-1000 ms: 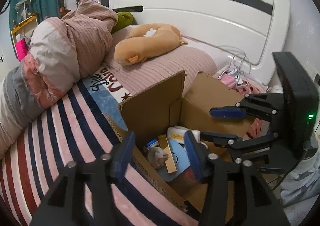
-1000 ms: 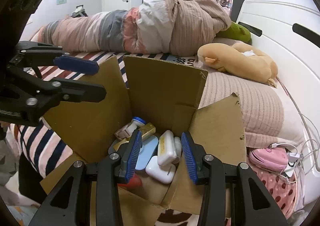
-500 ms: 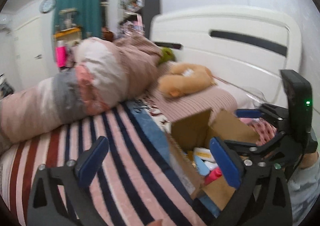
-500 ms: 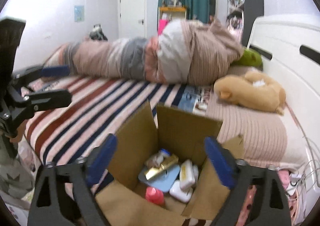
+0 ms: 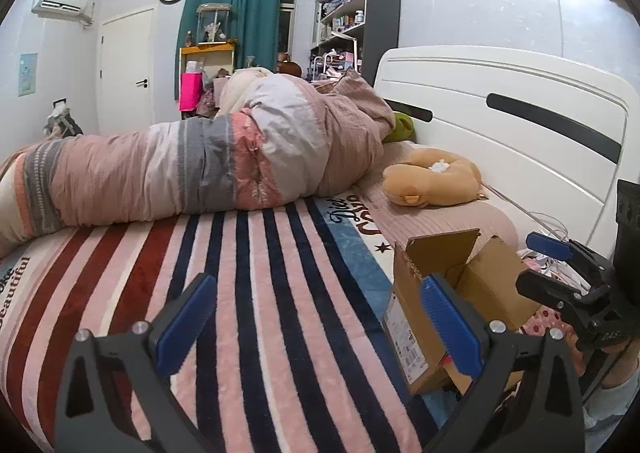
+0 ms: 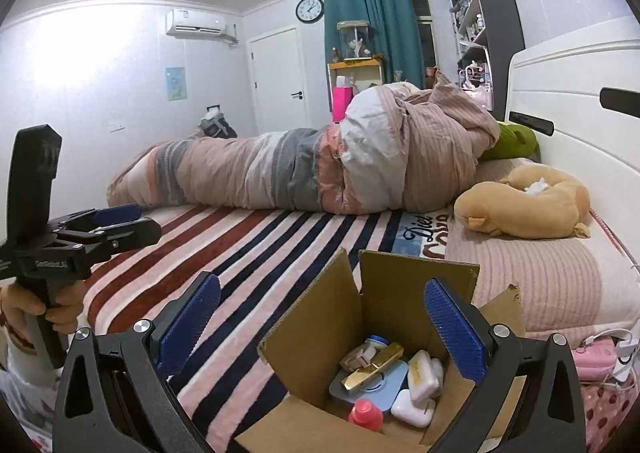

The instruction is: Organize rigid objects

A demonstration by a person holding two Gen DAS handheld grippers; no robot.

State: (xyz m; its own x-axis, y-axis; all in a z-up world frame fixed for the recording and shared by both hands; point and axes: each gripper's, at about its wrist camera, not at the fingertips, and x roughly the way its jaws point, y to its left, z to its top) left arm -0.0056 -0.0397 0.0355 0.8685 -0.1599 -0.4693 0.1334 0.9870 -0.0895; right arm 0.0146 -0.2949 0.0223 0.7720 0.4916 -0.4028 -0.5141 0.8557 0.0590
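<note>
Both claws wide open, holding nothing: left gripper (image 5: 316, 323), right gripper (image 6: 322, 327). Cardboard box (image 6: 372, 317) near the right edge of the bed (image 6: 256, 249), with a gold bar (image 6: 372, 367), white cases (image 6: 418, 373) and maybe a red bottle cap (image 6: 366, 413) inside. Could tip the box off the edge with a hard push on a flap.

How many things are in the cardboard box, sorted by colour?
In the cardboard box, as the right wrist view shows:
White: 4 (bottle with blue cap, three cases)
Gold: 1 (bar)
Light blue: 1 (flat piece)
Red: 1 (bottle cap)
Total: 7 visible; more may be hidden.
</note>
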